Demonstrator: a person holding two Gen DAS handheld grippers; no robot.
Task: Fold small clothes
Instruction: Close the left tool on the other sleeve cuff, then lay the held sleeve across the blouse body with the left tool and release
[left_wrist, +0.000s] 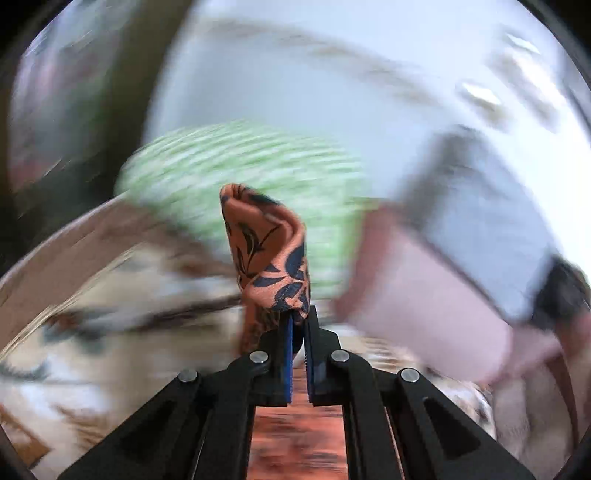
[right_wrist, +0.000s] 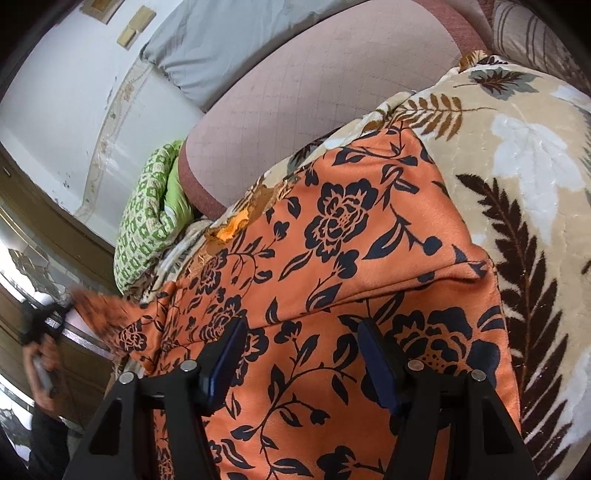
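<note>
- The orange garment (right_wrist: 332, 258) was a soft, faintly napped cloth printed with dark navy roses and trailing leaves, and it lay spread across a plush blanket (right_wrist: 524, 155) on the bed.
- That blanket was thick and velvety, beige, with large brown fern fronds and pale white leaves worked into it.
- The left gripper (left_wrist: 298, 325) had its black jaws pressed together on a corner of the orange garment (left_wrist: 266, 251); the pinched cloth rose above the blue pads (left_wrist: 288, 354) in a rolled, cone-like fold.
- From the right wrist, that same lifted corner appeared only as a blurred orange smear at the left edge, beside a dark shape I took for the left gripper (right_wrist: 40, 317) and a hand (right_wrist: 42, 373).
- The right gripper (right_wrist: 299, 365) stood with its jaws well apart above the garment, holding nothing; whether its blue pads (right_wrist: 380, 365) touched the cloth, I could not tell.
- A quilted pink mattress cover (right_wrist: 314, 92) showed beyond the blanket, with a smooth grey pillow (right_wrist: 221, 48) against the white wall (right_wrist: 55, 92).
- A green and cream patterned cloth (right_wrist: 144, 221) was bunched at the bed's edge.
- The left wrist view was heavily smeared around the gripper, so its surroundings were only streaks of colour.
- The garment's near end ran off the bottom of the right wrist view, hidden by the gripper's arms.
</note>
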